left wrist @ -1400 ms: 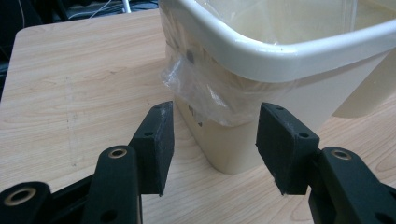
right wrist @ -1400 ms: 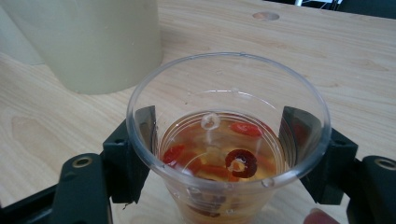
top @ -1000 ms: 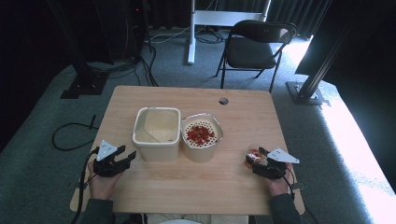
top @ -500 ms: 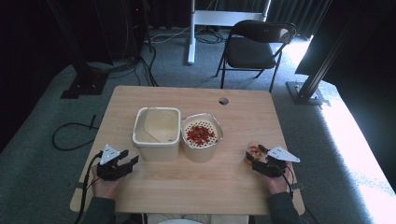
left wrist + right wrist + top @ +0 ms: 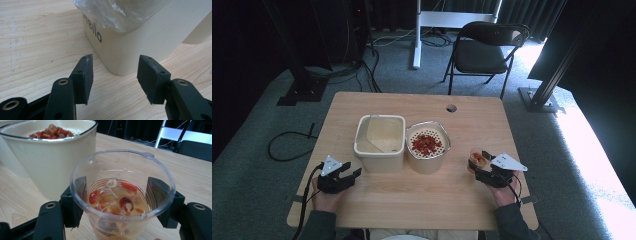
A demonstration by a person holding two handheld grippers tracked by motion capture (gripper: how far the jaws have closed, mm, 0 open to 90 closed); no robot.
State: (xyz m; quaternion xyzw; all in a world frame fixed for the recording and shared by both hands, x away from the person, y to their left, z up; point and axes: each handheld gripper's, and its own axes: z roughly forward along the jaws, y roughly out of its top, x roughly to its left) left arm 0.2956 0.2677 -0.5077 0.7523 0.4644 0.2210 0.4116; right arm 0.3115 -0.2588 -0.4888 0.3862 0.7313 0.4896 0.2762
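At the near edge of the tabletop (image 5: 422, 200), 2 forearms come in from the bottom of the high view, each hand wrapped around 1 claw and resting low on the wood. The right claw (image 5: 479, 165) points forward and slightly inward, its jaws clamped on the sides of 1 clear plastic cup (image 5: 122, 195); they have just been closing, with the cup between them. In the right gripper view the cup stands upright between the 2 black pads, pressed on both flanks, and holds pale liquid with several red pieces and a few light ones at the bottom. In the high view the cup (image 5: 477, 158) sits near the right side of the tabletop, just to the right of the colander tub. The left claw (image 5: 344, 176) lies angled toward the middle, jaws standing apart with nothing between them; in the left gripper view its pads frame the near corner of the cream bin (image 5: 140, 42), close but not touching. Farther in, 2 cream containers stand side by side at the middle: the bin (image 5: 380, 142), lined with a clear bag, on the left, and the colander tub (image 5: 427, 147), its perforated insert holding red pieces, on the right. Beyond the tabletop, 1 black folding chair (image 5: 487, 52) stands on the grey carpet.
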